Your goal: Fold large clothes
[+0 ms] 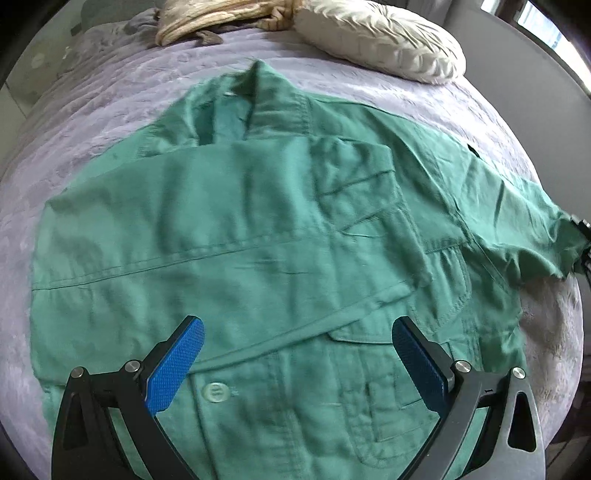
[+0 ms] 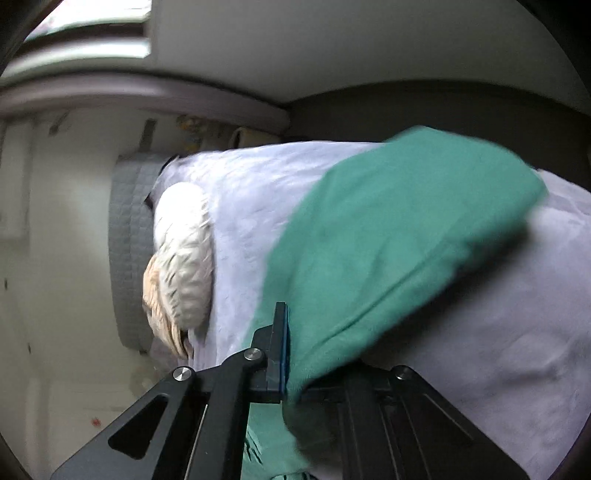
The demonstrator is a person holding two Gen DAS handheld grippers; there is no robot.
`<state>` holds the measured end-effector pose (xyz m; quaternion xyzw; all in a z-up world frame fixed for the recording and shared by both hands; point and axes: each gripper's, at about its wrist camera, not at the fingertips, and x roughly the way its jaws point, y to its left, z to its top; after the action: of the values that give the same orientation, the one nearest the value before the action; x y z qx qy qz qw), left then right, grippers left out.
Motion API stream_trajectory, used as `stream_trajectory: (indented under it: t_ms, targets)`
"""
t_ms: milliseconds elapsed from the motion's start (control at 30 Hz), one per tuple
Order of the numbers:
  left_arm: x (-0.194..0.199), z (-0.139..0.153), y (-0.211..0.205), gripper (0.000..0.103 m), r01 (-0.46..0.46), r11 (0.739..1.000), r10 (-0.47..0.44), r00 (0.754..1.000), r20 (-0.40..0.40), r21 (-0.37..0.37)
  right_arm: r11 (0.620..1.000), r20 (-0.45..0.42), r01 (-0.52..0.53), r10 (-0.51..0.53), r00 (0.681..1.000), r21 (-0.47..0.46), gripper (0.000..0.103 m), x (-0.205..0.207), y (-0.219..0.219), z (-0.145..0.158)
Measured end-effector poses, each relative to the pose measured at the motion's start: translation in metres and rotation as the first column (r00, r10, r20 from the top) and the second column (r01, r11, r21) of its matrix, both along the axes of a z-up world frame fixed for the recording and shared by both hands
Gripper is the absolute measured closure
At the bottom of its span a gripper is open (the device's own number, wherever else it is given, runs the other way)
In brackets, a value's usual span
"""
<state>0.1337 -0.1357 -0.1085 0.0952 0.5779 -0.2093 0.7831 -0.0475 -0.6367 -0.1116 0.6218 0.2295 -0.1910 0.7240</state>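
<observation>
A lilac-covered bed (image 1: 110, 110) bears a cream pillow (image 1: 380, 40); a pale wall (image 2: 66, 221) stands behind.

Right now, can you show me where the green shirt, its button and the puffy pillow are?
green shirt (image 1: 229, 229): left wrist view, on the sleeve folded across its front.
button (image 1: 215, 392): left wrist view, on the pale disc's middle.
pillow (image 1: 384, 40): left wrist view, on its wrinkled cream top.

Lavender bedspread (image 1: 122, 107) covers the bed, lightly rumpled. Cream pillow (image 1: 380, 40) w/ creased cover at far edge, right of centre; in right wrist view pillow lies beside grey quilted headboard (image 2: 129, 236). Tan striped fabric bundle (image 1: 218, 18) just left of pillow. Window (image 2: 92, 22) top left, blurred.
</observation>
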Motion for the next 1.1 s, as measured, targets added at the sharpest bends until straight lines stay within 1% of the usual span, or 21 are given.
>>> stream_trajectory:
  t_ms: [67, 133, 200, 267, 333, 400, 467, 500, 533, 633, 667, 700, 733, 800, 833, 867, 900, 933, 1033, 1067, 1100]
  targets:
    - [0.003, 0.003, 0.014, 0.001, -0.012, 1.000, 0.012, 1.000, 0.009, -0.001, 0.994, -0.001, -0.083, 0.083, 0.997, -0.077, 0.097, 0.021, 0.017, 0.022]
    - [0.008, 0.005, 0.027, 0.001, -0.031, 1.000, 0.031, 0.999, 0.020, 0.000, 0.965, -0.008, -0.185, 0.187, 0.982, -0.185, 0.097, 0.048, 0.044, 0.049]
    - [0.013, 0.006, 0.040, 0.001, -0.052, 0.999, 0.052, 0.998, 0.033, 0.001, 0.909, -0.018, -0.302, 0.310, 0.950, -0.287, 0.097, 0.081, 0.082, 0.078]
    - [0.019, 0.010, 0.058, 0.001, -0.085, 0.996, 0.085, 0.995, 0.047, 0.000, 0.829, -0.045, -0.415, 0.431, 0.901, -0.375, 0.097, 0.113, 0.126, 0.100]
    - [0.024, 0.013, 0.078, 0.001, -0.119, 0.993, 0.119, 0.992, 0.052, -0.010, 0.715, -0.087, -0.533, 0.559, 0.824, -0.453, 0.097, 0.146, 0.182, 0.115]
    - [0.029, 0.014, 0.100, 0.001, -0.155, 0.988, 0.156, 0.986, 0.065, -0.015, 0.565, -0.176, -0.644, 0.666, 0.725, -0.515, 0.097, 0.175, 0.248, 0.120]
    - [0.032, 0.013, 0.119, 0.001, -0.191, 0.982, 0.191, 0.978, 0.084, -0.005, 0.431, -0.258, -0.733, 0.741, 0.620, -0.527, 0.097, 0.195, 0.310, 0.108]
    - [0.034, 0.011, 0.128, 0.001, -0.206, 0.979, 0.205, 0.975, 0.085, 0.001, 0.375, -0.292, -0.776, 0.772, 0.564, -0.508, 0.097, 0.203, 0.341, 0.095]
    - [0.035, 0.007, 0.135, 0.001, -0.218, 0.976, 0.217, 0.973, 0.083, 0.004, 0.333, -0.317, -0.813, 0.797, 0.513, -0.478, 0.097, 0.210, 0.368, 0.078]
    - [0.037, -0.005, 0.159, 0.001, -0.259, 0.966, 0.257, 0.964, 0.071, 0.018, 0.268, -0.421, -0.893, 0.808, 0.413, -0.362, 0.096, 0.227, 0.420, 0.021]
    - [0.037, -0.010, 0.165, 0.001, -0.262, 0.965, 0.261, 0.964, 0.058, 0.021, 0.265, -0.447, -0.908, 0.803, 0.394, -0.325, 0.093, 0.229, 0.428, 0.004]
    - [0.037, -0.014, 0.168, 0.001, -0.258, 0.966, 0.257, 0.965, 0.048, 0.025, 0.275, -0.483, -0.920, 0.788, 0.382, -0.278, 0.093, 0.230, 0.434, -0.016]
    - [0.036, -0.016, 0.171, 0.001, -0.252, 0.967, 0.251, 0.967, 0.042, 0.028, 0.303, -0.497, -0.922, 0.777, 0.386, -0.242, 0.093, 0.229, 0.435, -0.029]
    - [0.034, -0.018, 0.177, 0.001, -0.241, 0.970, 0.239, 0.970, 0.050, 0.027, 0.377, -0.439, -0.900, 0.786, 0.436, -0.220, 0.087, 0.220, 0.427, -0.033]
    - [0.033, -0.018, 0.180, 0.001, -0.240, 0.971, 0.238, 0.970, 0.053, 0.024, 0.409, -0.416, -0.890, 0.787, 0.456, -0.201, 0.070, 0.214, 0.422, -0.031]
    - [0.033, -0.018, 0.185, 0.001, -0.242, 0.970, 0.241, 0.969, 0.050, 0.018, 0.443, -0.399, -0.877, 0.782, 0.479, -0.185, 0.043, 0.207, 0.417, -0.028]
    - [0.034, -0.018, 0.186, 0.001, -0.246, 0.969, 0.245, 0.968, 0.046, 0.013, 0.498, -0.371, -0.847, 0.763, 0.530, -0.185, 0.031, 0.200, 0.406, -0.022]
    - [0.035, -0.018, 0.190, 0.001, -0.250, 0.968, 0.250, 0.967, 0.042, 0.007, 0.554, -0.339, -0.809, 0.736, 0.586, -0.195, 0.024, 0.194, 0.397, -0.016]
    - [0.034, -0.015, 0.198, 0.001, -0.264, 0.964, 0.264, 0.964, 0.040, -0.006, 0.708, -0.277, -0.687, 0.636, 0.720, -0.161, 0.025, 0.181, 0.366, -0.009]
    - [0.034, -0.014, 0.203, 0.001, -0.269, 0.963, 0.269, 0.962, 0.043, -0.009, 0.747, -0.265, -0.647, 0.600, 0.754, -0.150, 0.042, 0.182, 0.360, -0.008]
    - [0.034, -0.012, 0.207, 0.001, -0.274, 0.962, 0.274, 0.961, 0.046, -0.010, 0.760, -0.270, -0.632, 0.584, 0.765, -0.149, 0.059, 0.185, 0.354, -0.008]
